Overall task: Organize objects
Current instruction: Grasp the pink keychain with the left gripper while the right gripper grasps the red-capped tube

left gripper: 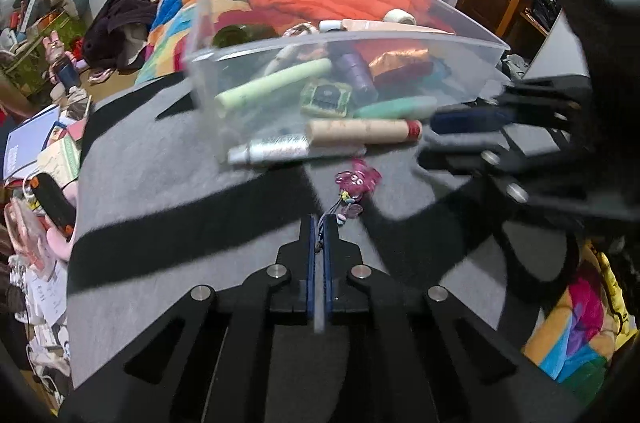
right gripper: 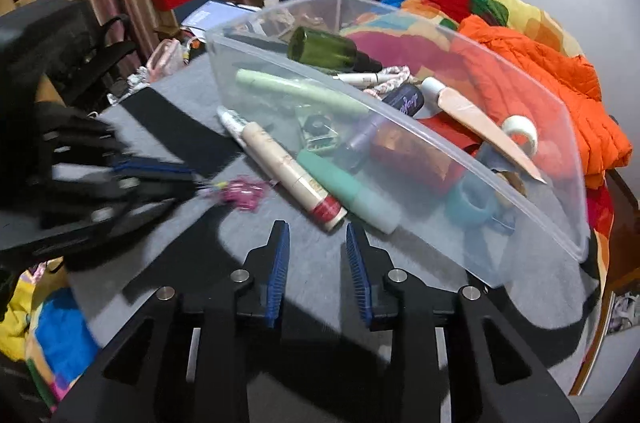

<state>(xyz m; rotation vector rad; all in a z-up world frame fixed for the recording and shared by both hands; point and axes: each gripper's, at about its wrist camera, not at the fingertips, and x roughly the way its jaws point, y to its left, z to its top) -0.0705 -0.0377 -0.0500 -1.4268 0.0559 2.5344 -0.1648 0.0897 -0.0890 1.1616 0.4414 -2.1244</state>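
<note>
1 pink keychain (left gripper: 356, 183), cord (left gripper: 320, 237) toward left gripper (left gripper: 319, 223).

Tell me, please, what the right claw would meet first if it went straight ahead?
Probably the beige tube and the teal tube beside it, inside the clear bin; the bin's near wall may come first, since depth is unclear.

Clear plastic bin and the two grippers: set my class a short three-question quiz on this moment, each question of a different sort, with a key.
1. True or false: the left gripper is shut on the cord of the pink charm.
2. Are the right gripper's jaws A) apart, or B) closed on a tube?
3. Fill in: the green glass bottle lies inside the clear plastic ____.

Key: 1 true; 2 A; 3 bin.
</note>
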